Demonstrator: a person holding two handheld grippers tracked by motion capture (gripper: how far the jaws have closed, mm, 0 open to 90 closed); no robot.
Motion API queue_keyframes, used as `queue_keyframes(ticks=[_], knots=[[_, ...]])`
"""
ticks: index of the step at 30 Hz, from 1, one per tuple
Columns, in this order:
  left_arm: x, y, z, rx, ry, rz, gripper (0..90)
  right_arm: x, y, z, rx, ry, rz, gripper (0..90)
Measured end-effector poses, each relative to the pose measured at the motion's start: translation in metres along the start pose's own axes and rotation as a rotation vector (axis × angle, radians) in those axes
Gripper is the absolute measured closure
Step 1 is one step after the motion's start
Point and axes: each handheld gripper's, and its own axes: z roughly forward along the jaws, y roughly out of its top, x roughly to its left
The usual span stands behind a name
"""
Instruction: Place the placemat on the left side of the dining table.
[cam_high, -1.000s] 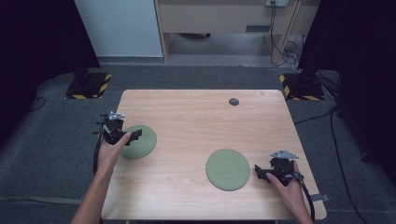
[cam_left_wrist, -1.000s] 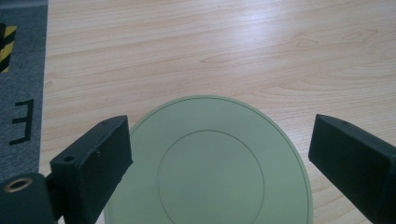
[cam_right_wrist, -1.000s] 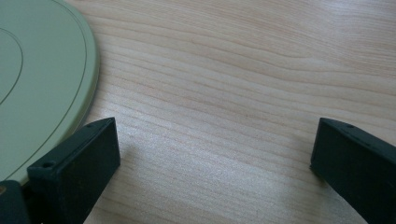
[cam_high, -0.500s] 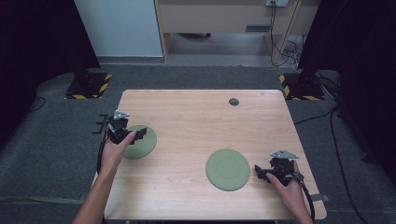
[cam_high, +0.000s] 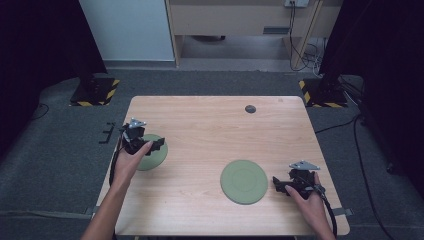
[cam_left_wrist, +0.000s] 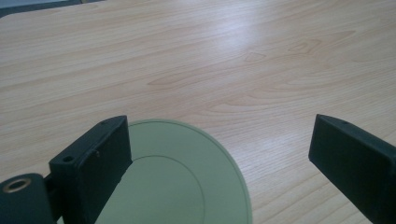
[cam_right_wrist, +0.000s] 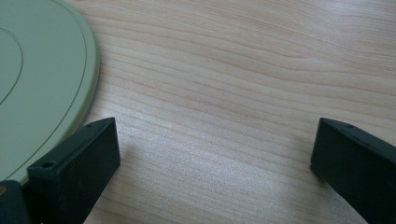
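Two flat green plates lie on the wooden table (cam_high: 210, 130). The left plate (cam_high: 154, 159) is near the table's left edge, and my left gripper (cam_high: 156, 145) hovers over it, open. In the left gripper view the plate (cam_left_wrist: 182, 186) lies under the left jaw, with bare wood between the jaws of the left gripper (cam_left_wrist: 219, 154). The right plate (cam_high: 244, 181) sits near the front. My right gripper (cam_high: 278, 186) is just to its right, open and apart from it. In the right gripper view the plate's rim (cam_right_wrist: 42, 79) passes beside the left jaw of the right gripper (cam_right_wrist: 215, 154).
A small dark round disc (cam_high: 250, 109) rests near the table's far edge. Black stands with yellow-striped bases (cam_high: 95, 92) flank the table on the floor, and a wooden cabinet (cam_high: 240, 20) stands behind it.
My left gripper has slid to the right, further over the left plate. The right gripper and both plates have stayed put.
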Motion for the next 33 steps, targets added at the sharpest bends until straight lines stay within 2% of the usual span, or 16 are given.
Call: queue_keyframes(ticks=[11,16,22,33], knots=[[-0.030,0.007,0.003,-0.007,-0.069,0.043,5.0,0.000,0.000,0.000,0.000,0.000,0.000,1.6],[-0.042,0.009,0.005,-0.006,-0.087,0.067,5.0,0.000,0.000,0.000,0.000,0.001,-0.001,1.6],[-0.064,0.005,0.010,0.006,-0.125,0.110,5.0,0.000,0.000,0.000,0.000,0.003,-0.002,1.5],[-0.088,-0.004,0.014,0.023,-0.160,0.166,4.9,0.000,0.000,0.000,0.000,0.003,-0.003,1.5]])
